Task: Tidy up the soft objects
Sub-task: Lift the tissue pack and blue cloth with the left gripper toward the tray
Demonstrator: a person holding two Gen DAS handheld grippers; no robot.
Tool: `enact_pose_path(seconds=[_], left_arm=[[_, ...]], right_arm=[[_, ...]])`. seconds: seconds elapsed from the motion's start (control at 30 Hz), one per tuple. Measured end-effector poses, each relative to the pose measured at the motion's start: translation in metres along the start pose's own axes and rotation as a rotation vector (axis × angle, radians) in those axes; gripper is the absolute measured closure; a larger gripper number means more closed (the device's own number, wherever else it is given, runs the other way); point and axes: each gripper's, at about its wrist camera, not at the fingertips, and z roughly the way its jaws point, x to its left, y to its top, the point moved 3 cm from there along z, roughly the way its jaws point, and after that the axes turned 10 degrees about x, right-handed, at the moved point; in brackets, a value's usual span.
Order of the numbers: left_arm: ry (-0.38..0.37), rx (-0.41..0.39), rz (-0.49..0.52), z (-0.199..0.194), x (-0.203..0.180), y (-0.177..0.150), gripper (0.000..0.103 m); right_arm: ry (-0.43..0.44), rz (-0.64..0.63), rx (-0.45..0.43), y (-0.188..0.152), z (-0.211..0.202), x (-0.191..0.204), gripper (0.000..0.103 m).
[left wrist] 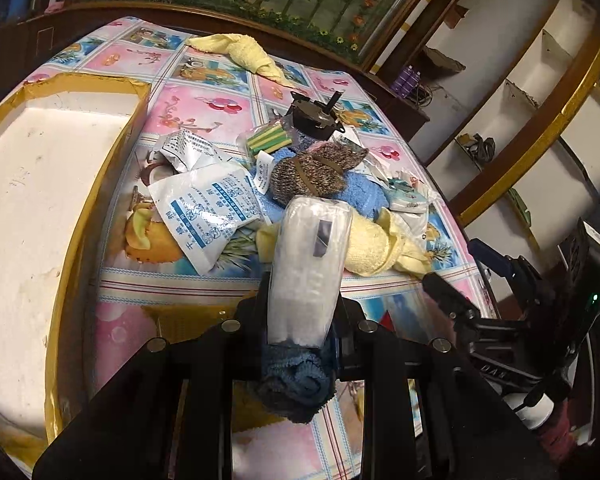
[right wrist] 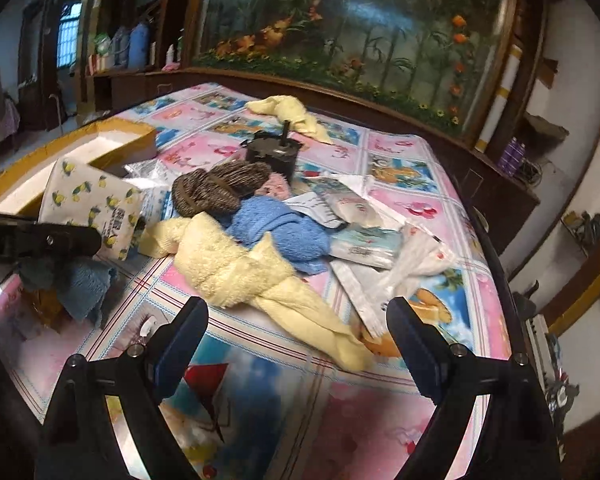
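Yellow towel (right wrist: 256,276) lies on the tablecloth (right wrist: 380,420) dead ahead of the right gripper (right wrist: 298,334), jaws spread and empty, long axis diagonal. Left gripper (left wrist: 302,328) is clamped on a tissue pack (left wrist: 308,264), so right is nearer.

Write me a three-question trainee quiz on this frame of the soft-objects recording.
1. True or false: the right tool is open and grips nothing.
2. What lies on top of the light blue towel? A) the black motor B) the brown knitted piece C) the gold-edged box
3. How many yellow towels lie on the tablecloth?

Key: 1 true. 2 B. 3 two: the near yellow towel and the far yellow towel.
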Motion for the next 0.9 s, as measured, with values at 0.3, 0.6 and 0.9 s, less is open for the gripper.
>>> enact_pose_path(seconds=[0.3,0.6,0.9], left_arm=[[-0.076,-0.087,0.121,-0.063,-0.040,-0.032,0.081],[-0.001,-0.109,0.154,-0.049,-0.027,-0.041,0.081],[0.019,-0.107,0.052,-0.050,0.001,-0.042,0.081]], right_arm=[[-0.372,0.296,-0.178,-0.055,-0.112,-0.089,0.012],[-0.681,0.266,-0.115,-0.105,-0.111,-0.107,0.011],[-0.584,0.663,-0.005,-0.170,-0.082,-0.184,0.011]])
